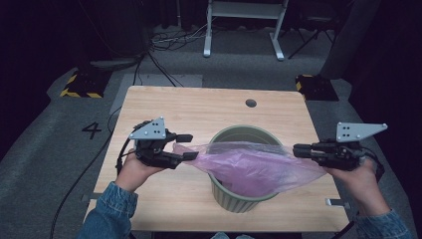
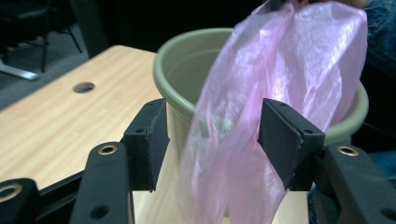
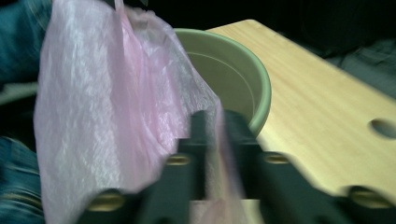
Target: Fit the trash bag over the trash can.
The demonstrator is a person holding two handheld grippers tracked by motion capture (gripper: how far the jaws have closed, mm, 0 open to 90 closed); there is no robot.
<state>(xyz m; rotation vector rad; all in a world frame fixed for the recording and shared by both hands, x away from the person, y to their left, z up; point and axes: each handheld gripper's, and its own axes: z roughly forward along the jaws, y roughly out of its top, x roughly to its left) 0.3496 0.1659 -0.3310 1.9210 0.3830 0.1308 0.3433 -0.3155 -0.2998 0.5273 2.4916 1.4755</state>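
On the pale wood-grain tabletop, the left claw stands spread, thin crinkly pink plastic bag hanging loose between its black pads. The translucent bag drapes across the round, smooth olive bin. The right claw is pressed together, pinching the bag's far edge.

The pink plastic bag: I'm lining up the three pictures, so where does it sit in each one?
High view: the pink plastic bag stretches across the centre, over the green bin, between the left claw and the right claw.
Left gripper view: it hangs right of centre, between that claw's open jaws.
Right gripper view: it covers the left half, pinched in the shut claw.
Shared landmark: the bin's green rim.
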